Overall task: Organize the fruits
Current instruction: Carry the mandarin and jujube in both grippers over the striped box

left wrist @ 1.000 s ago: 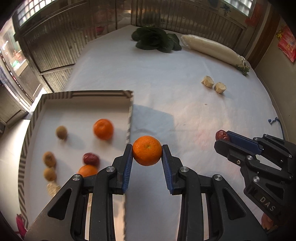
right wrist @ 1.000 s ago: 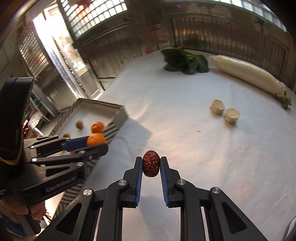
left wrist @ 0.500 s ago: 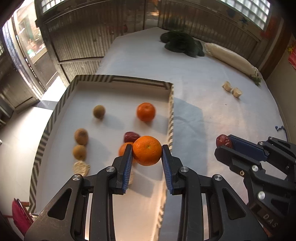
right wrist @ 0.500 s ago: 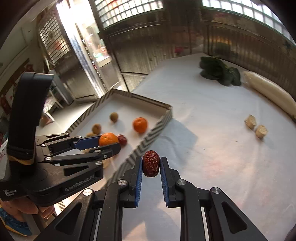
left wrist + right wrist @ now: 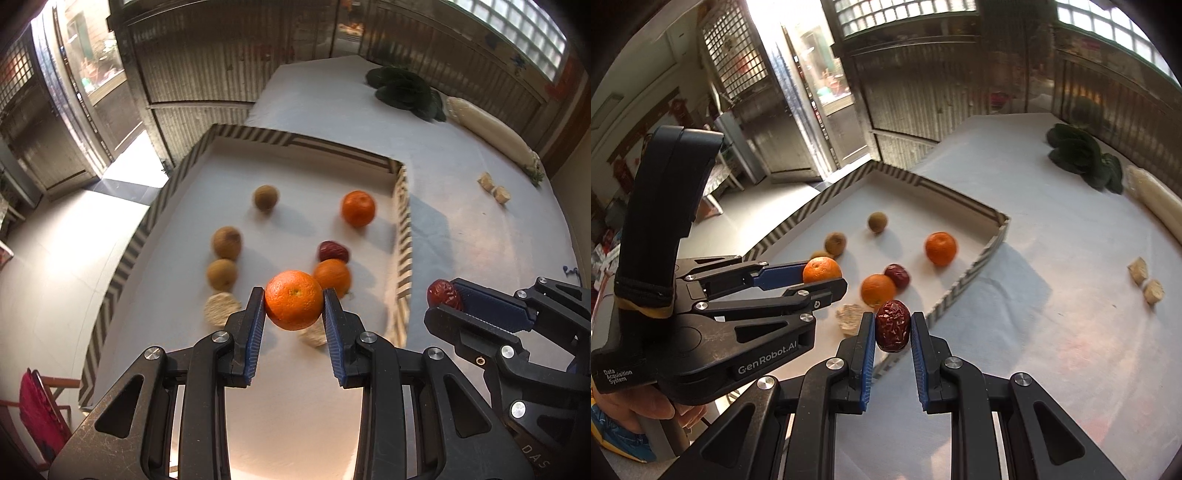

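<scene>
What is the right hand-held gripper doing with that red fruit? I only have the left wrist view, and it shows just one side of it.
Observer: The right wrist view shows a wrinkled red date clamped between both blue pads of the right hand-held gripper, near the tips.
Operator: And the pale thing half hidden behind the orange I'm holding?
Observer: That is a pale rough chunk lying on the floor of the tray. From the right it shows whole, beside the loose orange.
Operator: How far in is the orange seated?
Observer: Seen from the side, the held orange sits at the very tips of the left hand-held gripper.
</scene>
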Motion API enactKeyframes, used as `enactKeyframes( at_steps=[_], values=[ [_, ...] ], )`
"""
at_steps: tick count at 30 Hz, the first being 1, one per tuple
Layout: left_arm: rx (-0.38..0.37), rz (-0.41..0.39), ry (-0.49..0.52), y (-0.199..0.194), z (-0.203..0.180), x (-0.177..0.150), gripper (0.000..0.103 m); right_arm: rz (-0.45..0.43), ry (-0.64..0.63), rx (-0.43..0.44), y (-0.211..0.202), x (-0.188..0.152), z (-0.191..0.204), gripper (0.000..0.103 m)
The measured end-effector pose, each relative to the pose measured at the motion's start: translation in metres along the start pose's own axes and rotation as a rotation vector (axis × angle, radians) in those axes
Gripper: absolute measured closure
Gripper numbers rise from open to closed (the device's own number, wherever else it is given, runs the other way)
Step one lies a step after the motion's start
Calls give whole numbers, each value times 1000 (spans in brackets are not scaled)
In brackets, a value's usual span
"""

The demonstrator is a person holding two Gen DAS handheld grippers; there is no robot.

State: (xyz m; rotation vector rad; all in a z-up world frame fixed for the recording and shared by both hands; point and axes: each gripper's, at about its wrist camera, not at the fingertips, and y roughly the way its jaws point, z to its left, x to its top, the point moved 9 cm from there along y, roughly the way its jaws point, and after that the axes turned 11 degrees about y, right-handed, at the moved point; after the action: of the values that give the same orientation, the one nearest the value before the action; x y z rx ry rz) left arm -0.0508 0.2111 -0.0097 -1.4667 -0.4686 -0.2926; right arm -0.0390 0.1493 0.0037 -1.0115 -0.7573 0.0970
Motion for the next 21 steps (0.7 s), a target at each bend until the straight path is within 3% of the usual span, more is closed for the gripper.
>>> enactKeyframes(
  at_steps=[9, 21],
  values=[
    [55, 52, -76, 2, 42, -31, 73, 77, -51, 50, 29, -9, 25, 85],
    [68, 97, -111, 16, 55, -48, 73, 179, -138, 100, 60, -29, 54, 85]
  ],
)
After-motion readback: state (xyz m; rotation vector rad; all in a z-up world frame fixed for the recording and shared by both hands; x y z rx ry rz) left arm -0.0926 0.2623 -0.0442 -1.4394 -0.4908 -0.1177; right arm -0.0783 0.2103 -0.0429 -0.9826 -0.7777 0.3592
